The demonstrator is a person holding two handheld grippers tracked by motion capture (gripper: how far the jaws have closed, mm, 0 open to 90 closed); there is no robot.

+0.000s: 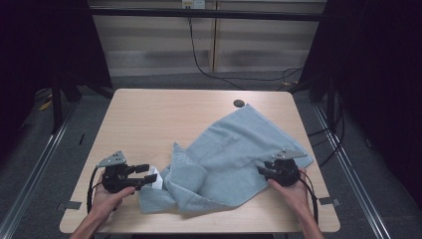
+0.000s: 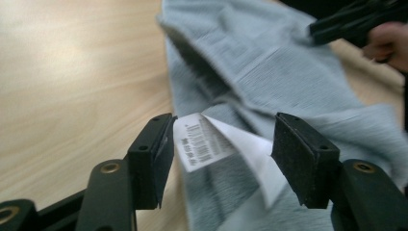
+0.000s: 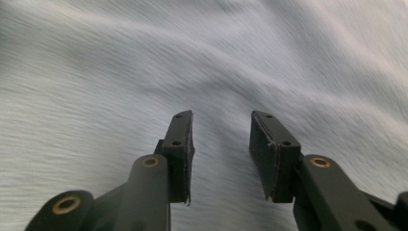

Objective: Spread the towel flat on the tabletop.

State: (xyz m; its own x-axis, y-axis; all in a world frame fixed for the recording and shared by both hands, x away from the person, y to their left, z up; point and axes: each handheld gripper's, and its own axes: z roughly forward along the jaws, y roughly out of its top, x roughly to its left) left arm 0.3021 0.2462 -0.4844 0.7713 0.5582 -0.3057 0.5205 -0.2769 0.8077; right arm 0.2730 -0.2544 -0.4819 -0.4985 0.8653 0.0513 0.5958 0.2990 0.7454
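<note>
A grey-blue towel (image 1: pixel 234 149) lies crumpled across the right and front of the wooden table (image 1: pixel 159 114), its near-left corner folded over. A white care label (image 1: pixel 156 179) sticks out at that corner. My left gripper (image 1: pixel 152 175) points right at the corner, jaws open. In the left gripper view the label (image 2: pixel 202 142) stands between the open jaws of my left gripper (image 2: pixel 224 120), its edge against the left pad, with towel (image 2: pixel 269 57) beyond. My right gripper (image 1: pixel 262 172) sits at the towel's right edge. It (image 3: pixel 222 118) is open over blurred towel (image 3: pixel 144 57), nothing between the pads.
A dark round disc (image 1: pixel 239 103) sits on the table near the towel's far corner. Bare wood spreads over the left and far parts. Black cables (image 1: pixel 209 69) run over the floor behind. The right gripper (image 2: pixel 351 21) and its hand (image 2: pixel 389 45) show in the left gripper view.
</note>
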